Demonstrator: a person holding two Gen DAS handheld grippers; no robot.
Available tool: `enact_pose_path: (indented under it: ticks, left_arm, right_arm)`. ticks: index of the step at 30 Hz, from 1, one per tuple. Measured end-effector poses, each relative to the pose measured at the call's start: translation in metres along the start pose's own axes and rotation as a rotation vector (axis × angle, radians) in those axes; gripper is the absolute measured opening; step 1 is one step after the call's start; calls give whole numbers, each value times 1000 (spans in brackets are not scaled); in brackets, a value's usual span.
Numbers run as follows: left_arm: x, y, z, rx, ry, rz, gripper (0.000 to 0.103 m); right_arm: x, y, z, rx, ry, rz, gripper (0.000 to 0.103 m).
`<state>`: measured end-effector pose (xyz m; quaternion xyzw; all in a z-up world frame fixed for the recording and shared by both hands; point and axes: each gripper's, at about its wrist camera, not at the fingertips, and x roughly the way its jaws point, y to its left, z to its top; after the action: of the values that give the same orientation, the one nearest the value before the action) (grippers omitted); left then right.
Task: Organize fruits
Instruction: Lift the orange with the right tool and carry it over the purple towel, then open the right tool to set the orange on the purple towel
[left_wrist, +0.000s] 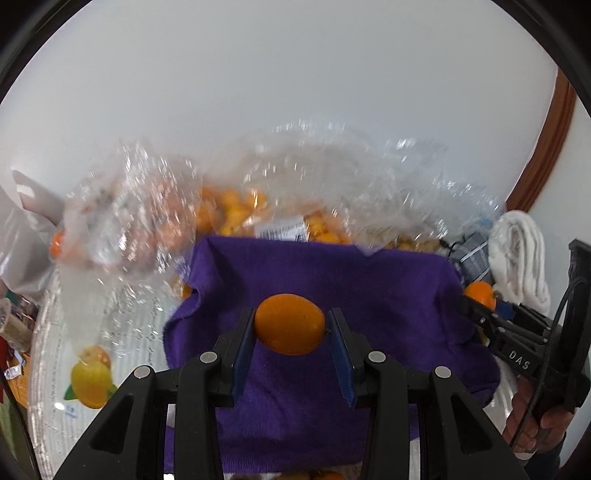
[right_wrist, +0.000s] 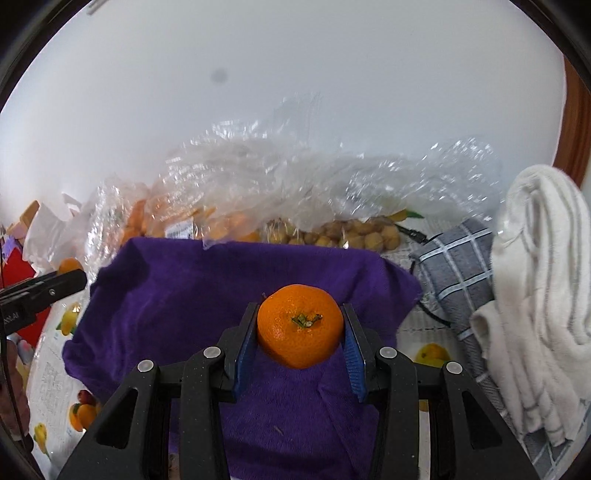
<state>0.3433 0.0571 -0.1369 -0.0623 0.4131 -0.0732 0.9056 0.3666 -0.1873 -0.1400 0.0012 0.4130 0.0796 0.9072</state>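
Note:
My left gripper (left_wrist: 290, 326) is shut on a smooth orange fruit (left_wrist: 290, 323), held above a purple cloth (left_wrist: 332, 269). My right gripper (right_wrist: 300, 326) is shut on a mandarin (right_wrist: 299, 325) with its green stem facing the camera, also above the purple cloth (right_wrist: 177, 288). The right gripper (left_wrist: 480, 310) shows at the right of the left wrist view with its mandarin (left_wrist: 480, 291). The left gripper's fingers (right_wrist: 55, 284) enter the right wrist view at far left. Behind the cloth lie clear plastic bags (left_wrist: 147, 206) of orange fruit (left_wrist: 229, 210) and small brown fruit (right_wrist: 354, 232).
A fruit-print tablecloth (left_wrist: 92, 350) covers the table. A grey checked towel (right_wrist: 454, 266) and a white towel (right_wrist: 535, 295) lie at the right. A red item (right_wrist: 18, 280) and white paper sit at the left. A white wall rises behind.

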Motion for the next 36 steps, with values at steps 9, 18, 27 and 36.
enact_pose_path:
  ticks: [9,18,27,36]
  left_arm:
    - [29,12,-7,-19,65,20,37]
    - [44,22,-15,-39,108,28,37]
    - [57,19,-18,-31,141,44,37]
    - [66,12,-20,-23,174,52,37]
  right_arm:
    - [32,-6,-5,8,63,-7,42]
    - [53,-7,-12,-3,135,-23,42]
    - [61,-5,-18,-14,155,-30,42]
    - [62,-1,-17,-40,155,-44,43]
